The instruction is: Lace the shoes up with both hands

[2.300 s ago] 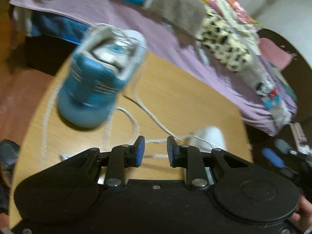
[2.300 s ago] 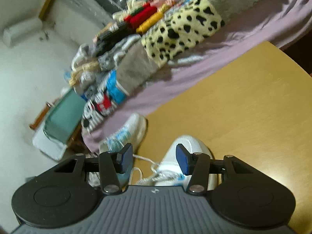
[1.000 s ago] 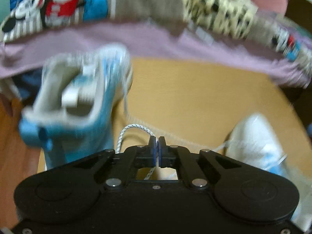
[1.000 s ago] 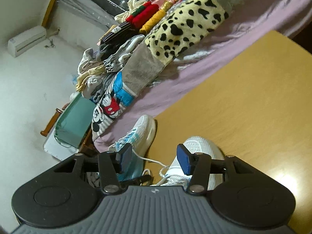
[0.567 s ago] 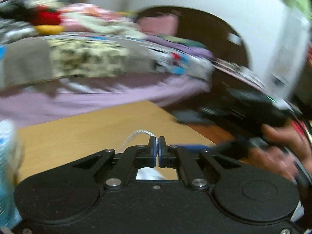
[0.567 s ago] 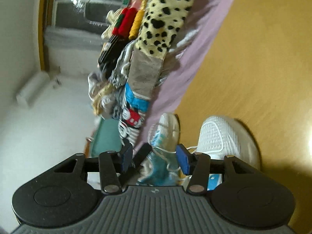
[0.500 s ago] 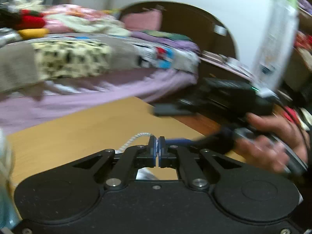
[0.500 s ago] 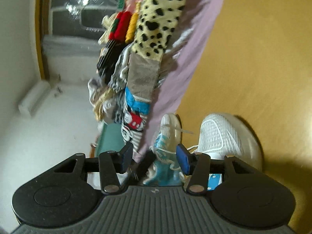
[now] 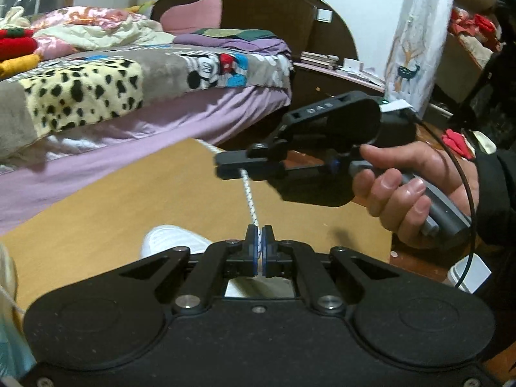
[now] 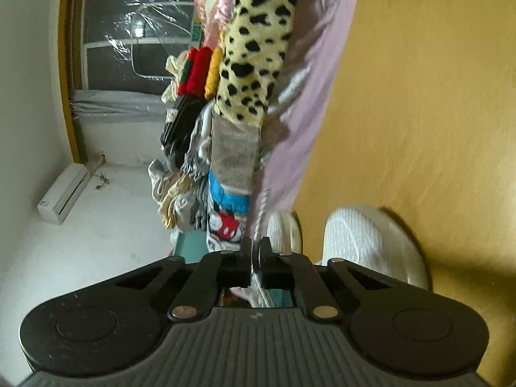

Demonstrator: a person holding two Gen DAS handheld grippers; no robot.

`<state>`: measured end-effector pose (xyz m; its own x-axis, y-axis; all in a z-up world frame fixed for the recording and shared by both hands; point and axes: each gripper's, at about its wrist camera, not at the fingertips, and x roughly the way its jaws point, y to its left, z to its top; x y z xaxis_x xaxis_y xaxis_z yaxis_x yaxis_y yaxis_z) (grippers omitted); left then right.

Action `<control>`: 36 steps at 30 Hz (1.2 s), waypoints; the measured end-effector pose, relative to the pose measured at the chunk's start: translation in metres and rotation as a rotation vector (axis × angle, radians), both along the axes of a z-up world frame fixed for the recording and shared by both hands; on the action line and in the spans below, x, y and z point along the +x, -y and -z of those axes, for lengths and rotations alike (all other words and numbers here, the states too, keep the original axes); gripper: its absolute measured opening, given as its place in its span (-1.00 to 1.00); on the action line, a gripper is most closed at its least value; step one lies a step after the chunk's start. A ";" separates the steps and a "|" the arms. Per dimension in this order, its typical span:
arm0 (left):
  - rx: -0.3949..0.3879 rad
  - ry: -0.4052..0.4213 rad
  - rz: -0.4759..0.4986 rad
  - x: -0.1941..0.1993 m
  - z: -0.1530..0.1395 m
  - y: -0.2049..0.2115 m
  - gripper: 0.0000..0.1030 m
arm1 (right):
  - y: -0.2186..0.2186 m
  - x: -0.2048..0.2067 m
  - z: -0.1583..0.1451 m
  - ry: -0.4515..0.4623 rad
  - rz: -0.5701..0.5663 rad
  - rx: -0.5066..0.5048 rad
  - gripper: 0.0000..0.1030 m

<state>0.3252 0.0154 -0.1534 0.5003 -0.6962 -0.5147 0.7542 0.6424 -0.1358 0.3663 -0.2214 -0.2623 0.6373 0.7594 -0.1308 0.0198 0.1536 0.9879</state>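
Bedroom, with a purple-sheeted bed (image 9: 135,119) behind a pale wooden table (image 9: 106,200): from the left gripper (image 9: 259,242), clamped on the white speckled shoelace (image 9: 249,200), the lace runs taut ahead to the right gripper (image 9: 229,168), open half a second ago, now pinching it too. White mesh sneaker (image 9: 171,242) sits just below, so threading can proceed.

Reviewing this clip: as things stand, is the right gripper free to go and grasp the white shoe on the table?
Probably not yet. The right gripper is shut on the shoelace, which the left gripper also clamps. The white shoe lies unobstructed, but it must release the lace first.
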 end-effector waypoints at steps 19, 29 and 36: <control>-0.026 -0.015 -0.123 0.006 -0.003 -0.002 -0.05 | -0.009 0.001 -0.016 0.118 0.005 -0.072 -0.90; 0.006 0.003 -0.145 0.008 -0.004 0.003 -0.96 | -0.017 -0.003 -0.019 0.115 -0.019 -0.055 -0.84; 0.050 0.028 -0.088 0.001 -0.003 0.001 -0.96 | 0.000 -0.003 -0.023 0.137 0.038 -0.063 -0.84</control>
<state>0.3262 0.0146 -0.1505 0.5732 -0.6222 -0.5331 0.6973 0.7122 -0.0814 0.3634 -0.2210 -0.2388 0.6804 0.7275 -0.0878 -0.1073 0.2174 0.9702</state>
